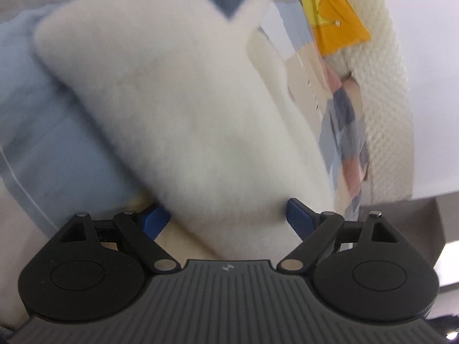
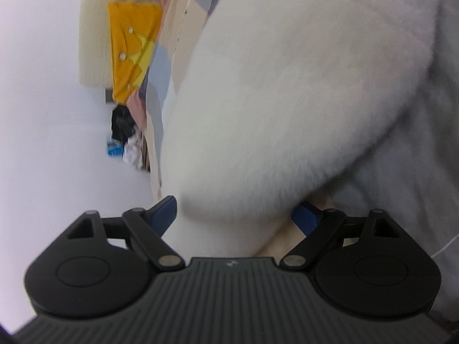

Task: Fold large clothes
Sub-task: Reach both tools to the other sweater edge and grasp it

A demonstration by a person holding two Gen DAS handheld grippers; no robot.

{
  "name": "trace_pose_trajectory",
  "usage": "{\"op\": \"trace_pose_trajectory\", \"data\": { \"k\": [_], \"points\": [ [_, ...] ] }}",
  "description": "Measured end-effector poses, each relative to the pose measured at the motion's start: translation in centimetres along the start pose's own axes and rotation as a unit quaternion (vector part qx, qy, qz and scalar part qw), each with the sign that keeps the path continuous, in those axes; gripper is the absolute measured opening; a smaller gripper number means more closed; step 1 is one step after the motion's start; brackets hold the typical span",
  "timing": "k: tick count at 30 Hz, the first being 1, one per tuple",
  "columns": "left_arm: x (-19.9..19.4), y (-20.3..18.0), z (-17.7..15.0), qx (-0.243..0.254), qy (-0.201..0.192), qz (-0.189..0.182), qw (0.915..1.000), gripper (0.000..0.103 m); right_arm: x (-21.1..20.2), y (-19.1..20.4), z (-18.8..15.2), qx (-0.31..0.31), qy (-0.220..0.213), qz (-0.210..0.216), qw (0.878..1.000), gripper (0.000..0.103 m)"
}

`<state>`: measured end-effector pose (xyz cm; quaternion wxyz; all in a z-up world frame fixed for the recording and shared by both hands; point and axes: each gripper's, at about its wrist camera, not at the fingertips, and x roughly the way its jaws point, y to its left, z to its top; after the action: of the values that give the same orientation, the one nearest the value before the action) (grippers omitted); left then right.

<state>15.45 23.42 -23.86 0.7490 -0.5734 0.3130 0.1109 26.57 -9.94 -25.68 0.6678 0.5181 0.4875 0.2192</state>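
A white fluffy garment [image 1: 178,109] fills the left wrist view and lies folded into a thick long bundle. Its near end reaches between the blue fingers [image 1: 155,218] of my left gripper [image 1: 226,215], whose jaws stand wide and open around it. In the right wrist view the same fluffy garment [image 2: 287,86] bulges between the blue fingers [image 2: 163,210] of my right gripper [image 2: 238,212], also spread wide and open. Both views are blurred and tilted. I cannot tell whether the pads touch the pile.
Light blue fabric [image 1: 43,132] lies under the garment on the left, grey fabric [image 2: 424,172] on the right. A patchwork cover [image 1: 347,132], a yellow cloth [image 1: 330,11] and cream knit [image 1: 384,86] lie beyond. Dark and blue items [image 2: 122,132] sit by a pale surface.
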Motion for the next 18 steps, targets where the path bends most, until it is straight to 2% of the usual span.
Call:
{"op": "trace_pose_trajectory", "data": {
  "k": [5,12,15,18],
  "points": [
    [-0.3,0.7,0.9,-0.029,-0.025,-0.008,0.9992,0.09,-0.1,-1.1,0.4,0.032,-0.018,0.003,0.999,0.087],
    [-0.6,1.7,2.1,-0.063,-0.05,-0.013,0.9967,0.088,-2.5,-2.0,1.4,0.06,-0.109,-0.015,0.992,0.088],
    [-0.6,1.7,2.5,-0.063,-0.061,-0.007,0.9961,0.083,-2.1,-2.1,1.8,0.055,-0.112,-0.017,0.992,0.088],
    [-0.5,1.5,2.9,-0.056,-0.067,0.002,0.9961,0.082,-1.6,-2.1,2.0,0.052,-0.121,-0.02,0.991,0.086]
  ]
}}
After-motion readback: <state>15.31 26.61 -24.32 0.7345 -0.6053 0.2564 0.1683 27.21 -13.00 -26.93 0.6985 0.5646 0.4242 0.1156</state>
